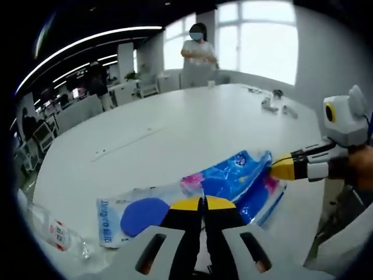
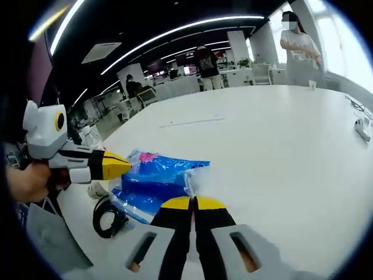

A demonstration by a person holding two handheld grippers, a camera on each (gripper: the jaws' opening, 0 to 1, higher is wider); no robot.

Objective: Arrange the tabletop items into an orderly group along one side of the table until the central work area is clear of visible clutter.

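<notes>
A blue and clear plastic package with pink marks and a blue oval lies stretched across the near part of the white table. My left gripper is shut on its near edge. My right gripper reaches in from the right, yellow tips pinched on the package's end. In the right gripper view the same package lies ahead, and my right gripper is shut on its crinkled clear edge. The left gripper comes in from the left, tips on the package's other end. Whether the package is off the table is unclear.
A clear plastic bottle lies at the table's near left edge. A coiled black cable rests beside the package. Small items sit at the far right of the table. A person stands beyond the far edge.
</notes>
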